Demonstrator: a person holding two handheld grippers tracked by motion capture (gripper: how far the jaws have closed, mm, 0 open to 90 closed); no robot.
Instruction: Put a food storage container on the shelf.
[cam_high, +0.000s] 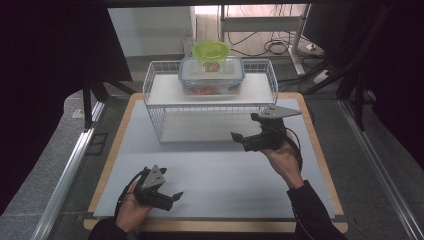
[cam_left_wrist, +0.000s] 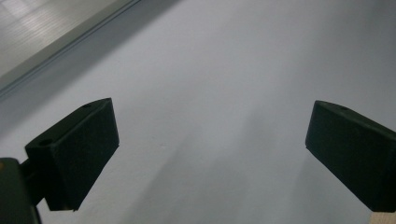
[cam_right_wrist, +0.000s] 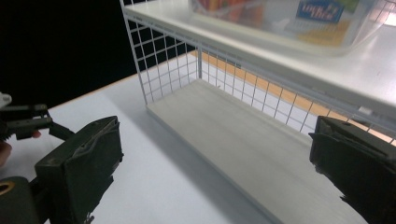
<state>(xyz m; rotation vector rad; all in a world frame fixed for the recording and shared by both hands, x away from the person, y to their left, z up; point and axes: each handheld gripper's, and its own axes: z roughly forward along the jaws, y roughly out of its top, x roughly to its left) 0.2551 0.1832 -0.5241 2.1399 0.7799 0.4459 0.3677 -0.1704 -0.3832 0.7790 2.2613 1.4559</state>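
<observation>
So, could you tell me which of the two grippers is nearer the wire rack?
The right gripper. It hovers just in front of the wire rack, beside its lower shelf, while the left gripper sits back near the table's front edge. Both are open.

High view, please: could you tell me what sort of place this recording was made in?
Probably a lab or workshop data-collection bench, not a home: black curtains surround the table, loose cables lie on the floor behind, and a monitor stands at the back.
</observation>
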